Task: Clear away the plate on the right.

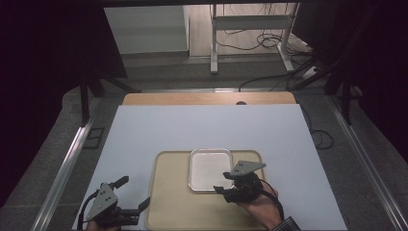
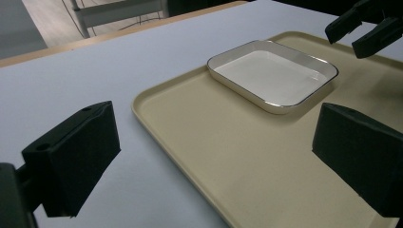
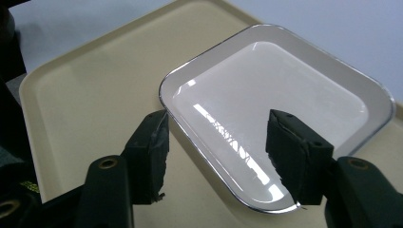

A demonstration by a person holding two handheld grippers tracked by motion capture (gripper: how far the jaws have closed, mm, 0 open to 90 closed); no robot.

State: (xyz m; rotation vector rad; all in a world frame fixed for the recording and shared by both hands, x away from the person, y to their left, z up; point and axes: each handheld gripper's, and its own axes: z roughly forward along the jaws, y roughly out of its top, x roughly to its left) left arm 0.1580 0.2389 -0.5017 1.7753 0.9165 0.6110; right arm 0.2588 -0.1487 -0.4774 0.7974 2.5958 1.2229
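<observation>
A white square dish point(image 1: 210, 170) with a thin silver rim sits on a beige tray point(image 1: 171, 202) on the white table. My right gripper point(image 1: 222, 183) hovers open over the dish's near right corner; in the right gripper view its jaws straddle the dish point(image 3: 285, 99) rim, one jaw over the tray point(image 3: 85, 95), one over the dish. My left gripper point(image 1: 133, 194) is open at the tray's left edge, low over the table. The left gripper view shows the dish point(image 2: 273, 76) on the tray point(image 2: 228, 152) and the right gripper point(image 2: 363, 33) beyond it.
The white table top point(image 1: 202, 125) stretches wide behind the tray, with a wooden strip point(image 1: 207, 98) along its far edge. Metal rails point(image 1: 67, 163) run along both sides. A desk frame point(image 1: 250, 33) and cables lie on the floor beyond.
</observation>
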